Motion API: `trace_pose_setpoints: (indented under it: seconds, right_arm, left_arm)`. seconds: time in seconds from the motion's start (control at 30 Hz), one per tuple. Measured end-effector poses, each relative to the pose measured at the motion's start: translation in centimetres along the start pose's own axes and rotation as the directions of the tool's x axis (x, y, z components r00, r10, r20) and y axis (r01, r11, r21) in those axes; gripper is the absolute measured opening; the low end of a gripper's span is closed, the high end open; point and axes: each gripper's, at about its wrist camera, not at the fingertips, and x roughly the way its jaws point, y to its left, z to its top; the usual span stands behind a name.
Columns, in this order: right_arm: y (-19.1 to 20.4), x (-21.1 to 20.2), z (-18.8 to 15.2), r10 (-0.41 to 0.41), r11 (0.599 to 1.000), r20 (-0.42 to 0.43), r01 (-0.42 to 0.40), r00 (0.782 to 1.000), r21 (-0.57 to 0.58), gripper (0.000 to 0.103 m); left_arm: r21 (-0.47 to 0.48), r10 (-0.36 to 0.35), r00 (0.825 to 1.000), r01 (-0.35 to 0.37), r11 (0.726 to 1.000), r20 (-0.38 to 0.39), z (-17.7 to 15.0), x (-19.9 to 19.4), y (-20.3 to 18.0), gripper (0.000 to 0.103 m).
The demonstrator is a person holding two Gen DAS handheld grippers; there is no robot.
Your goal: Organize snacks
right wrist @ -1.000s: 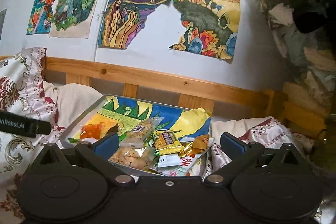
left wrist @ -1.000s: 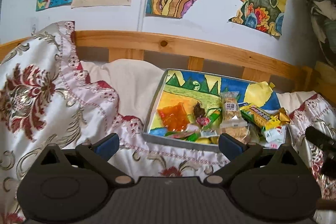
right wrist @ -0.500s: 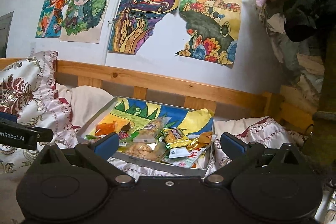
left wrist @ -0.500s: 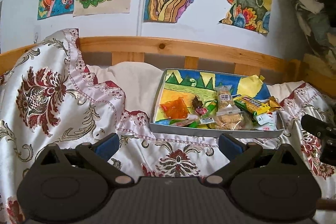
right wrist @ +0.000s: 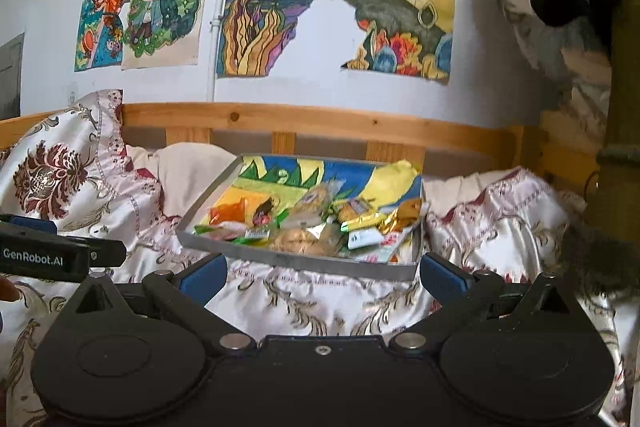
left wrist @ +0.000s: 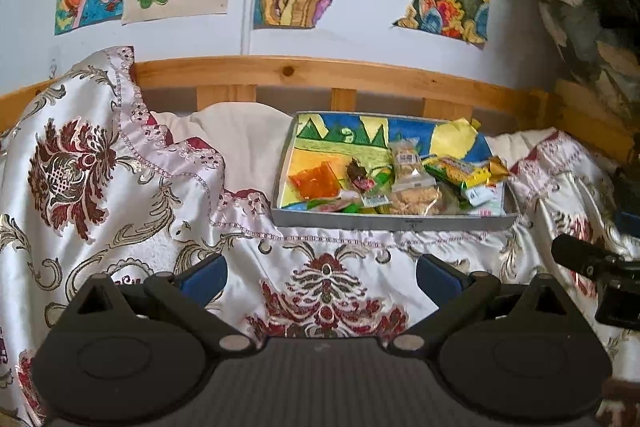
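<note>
Both cameras had pulled back since a second earlier: the tray [left wrist: 394,223] sat smaller and farther off in each view, with more of the patterned bedspread [left wrist: 120,195] showing in front of it. The snacks had not shifted inside it.

The left gripper [left wrist: 320,277] hung level over the bedspread, well short of the tray's near wall, jaws spread wide with nothing between them, blue pads [left wrist: 202,277] clear. The right gripper [right wrist: 322,277] was level too, aimed at the tray, spread just as wide and holding nothing. In the right view the left gripper's black body poked in at the left edge; in the left view the right one showed at the right edge.

The tray lay on the bed against the wooden rail [left wrist: 340,75], a bright drawing lining its floor. The snacks were heaped along its near side: an orange packet [left wrist: 316,181] on the left, a clear bag of biscuits [left wrist: 412,173] in the middle, a yellow-green wrapper [left wrist: 460,169] and a gold one [right wrist: 402,215] to the right. Coloured drawings [right wrist: 272,7] covered the wall behind
</note>
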Motion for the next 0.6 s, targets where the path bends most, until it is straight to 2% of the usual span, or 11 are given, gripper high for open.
trace_pose_setpoints:
  seconds: [0.1,0.6]
  right_arm:
    - [-0.2,0.0,-0.4,0.006,1.000,-0.025,-0.006,1.000,0.016,0.102]
    - [0.2,0.4,-1.2,0.010,1.000,-0.077,-0.011,0.997,-0.006,0.102]
  left_arm:
    - [0.015,0.004,1.000,-0.004,1.000,-0.008,-0.4,0.0,-0.1,0.103]
    - [-0.040,0.030,0.996,-0.033,0.999,-0.088,-1.0,0.6,0.5,0.103]
